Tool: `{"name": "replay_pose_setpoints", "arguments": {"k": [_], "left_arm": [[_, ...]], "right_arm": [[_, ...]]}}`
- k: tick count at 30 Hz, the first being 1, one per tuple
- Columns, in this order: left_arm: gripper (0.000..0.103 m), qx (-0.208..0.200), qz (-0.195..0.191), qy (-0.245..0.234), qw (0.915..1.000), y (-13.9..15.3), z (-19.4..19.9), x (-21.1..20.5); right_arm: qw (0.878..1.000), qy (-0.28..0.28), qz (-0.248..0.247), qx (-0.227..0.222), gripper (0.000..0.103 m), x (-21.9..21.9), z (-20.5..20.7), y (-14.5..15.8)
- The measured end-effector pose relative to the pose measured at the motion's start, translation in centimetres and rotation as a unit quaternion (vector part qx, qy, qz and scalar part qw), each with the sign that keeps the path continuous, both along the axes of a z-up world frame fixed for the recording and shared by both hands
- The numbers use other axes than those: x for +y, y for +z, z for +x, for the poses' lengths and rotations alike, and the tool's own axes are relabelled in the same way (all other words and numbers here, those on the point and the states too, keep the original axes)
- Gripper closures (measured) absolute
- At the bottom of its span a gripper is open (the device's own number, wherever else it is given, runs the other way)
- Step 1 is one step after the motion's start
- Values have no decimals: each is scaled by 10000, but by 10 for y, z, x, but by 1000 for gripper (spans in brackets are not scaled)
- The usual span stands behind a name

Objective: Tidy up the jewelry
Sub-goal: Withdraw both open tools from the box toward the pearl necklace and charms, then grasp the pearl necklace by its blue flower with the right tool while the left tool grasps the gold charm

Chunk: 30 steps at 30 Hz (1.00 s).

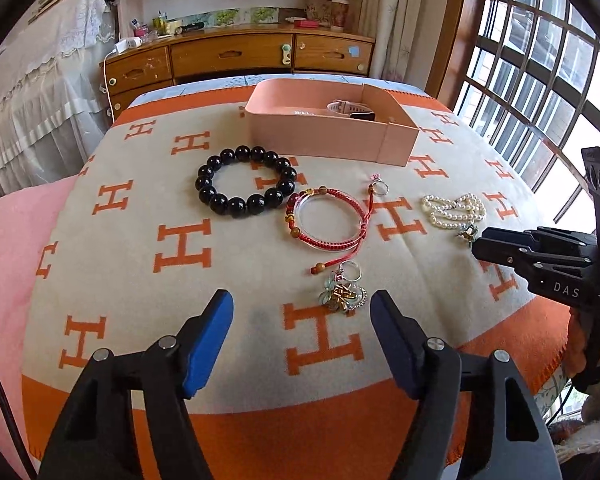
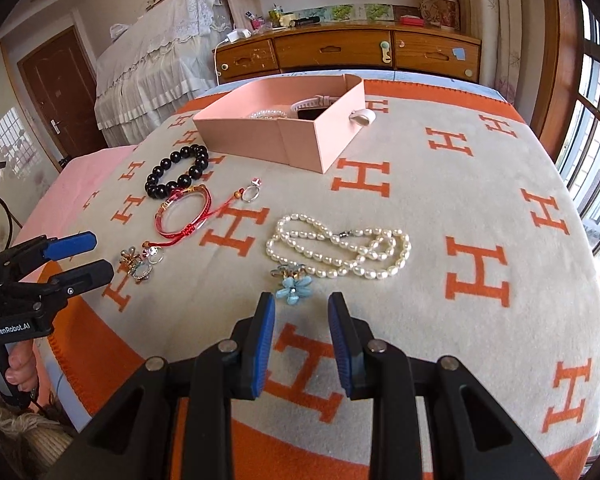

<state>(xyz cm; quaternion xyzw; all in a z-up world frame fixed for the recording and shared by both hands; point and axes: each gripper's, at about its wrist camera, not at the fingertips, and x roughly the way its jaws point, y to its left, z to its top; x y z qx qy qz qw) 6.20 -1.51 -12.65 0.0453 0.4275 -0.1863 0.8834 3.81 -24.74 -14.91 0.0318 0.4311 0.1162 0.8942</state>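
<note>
Jewelry lies on a beige and orange blanket (image 1: 132, 264). A black bead bracelet (image 1: 219, 201) (image 2: 158, 190), a red cord bracelet around a clear bangle (image 1: 334, 191) (image 2: 172, 233), a small ring (image 1: 380, 188) (image 2: 251, 194) and a pearl necklace (image 1: 452, 210) (image 2: 312, 254) lie before a pink box (image 1: 324, 136) (image 2: 260, 132). My left gripper (image 1: 300, 300) (image 2: 100, 256) is open, just short of a cluster of small trinkets (image 1: 342, 296) (image 2: 138, 266). My right gripper (image 2: 301, 300) (image 1: 478, 246) is open narrowly, nothing between its pads, close to a blue flower brooch (image 2: 296, 288).
The pink box holds a white watch (image 1: 348, 108) (image 2: 320, 100) and a pearl piece (image 2: 268, 114). A wooden dresser (image 1: 232, 56) stands beyond the bed. A barred window (image 1: 540, 80) is on the right and a pink cover (image 1: 8, 248) on the left.
</note>
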Motion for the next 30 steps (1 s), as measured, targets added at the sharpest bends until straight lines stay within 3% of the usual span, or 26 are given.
{"name": "replay_pose_setpoints", "arguments": {"k": [2,5,12,14,24,30], "left_arm": [[46,43,60,-73,9999,-3,2,-2],[48,112,118,-137,9998,-7,4,-3],[56,104,315,-429,9985,-12,3,-13],[69,121,386,-481,9980,-15,4,-17],[74,238,200,-434,9986,-16,11,-15],[83,298,80,-252,9992,-16,20,-9]], "right_arm": [[9999,91,-87,-47,75,4,3,0],[9992,236,-292,-108,75,12,7,0],[9989,382,-212,-148,77,13,9,0],[9992,348,-89,-147,78,9,9,-1],[9993,320,140,-148,78,3,9,-2],[9992,318,200,-141,78,0,9,-1]]}}
